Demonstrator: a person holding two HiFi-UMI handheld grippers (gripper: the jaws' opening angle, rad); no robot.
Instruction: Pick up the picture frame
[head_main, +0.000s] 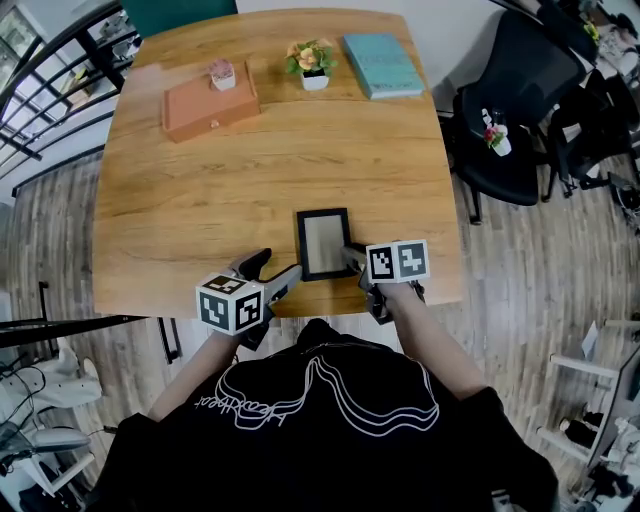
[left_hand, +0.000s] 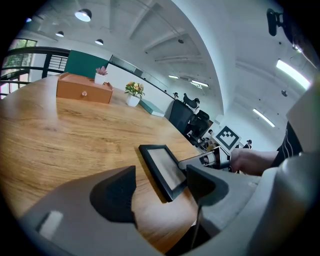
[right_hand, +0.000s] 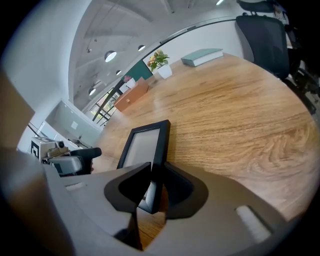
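Observation:
A small black picture frame (head_main: 323, 243) with a pale grey pane lies near the front edge of the wooden table (head_main: 270, 160). My right gripper (head_main: 354, 258) is shut on the frame's right rail near its front corner, and the right gripper view shows the frame (right_hand: 148, 150) pinched between the two dark jaws. My left gripper (head_main: 278, 275) stands open just left of the frame's front left corner, with nothing between its jaws. In the left gripper view the frame (left_hand: 164, 169) lies ahead, slightly right, beside the right-hand jaw.
At the table's back stand an orange-brown box (head_main: 208, 103) with a small pink plant (head_main: 221, 73), a potted flower (head_main: 313, 64) and a teal book (head_main: 381, 65). Black office chairs (head_main: 510, 110) stand to the right of the table. A black railing (head_main: 55, 75) runs at the left.

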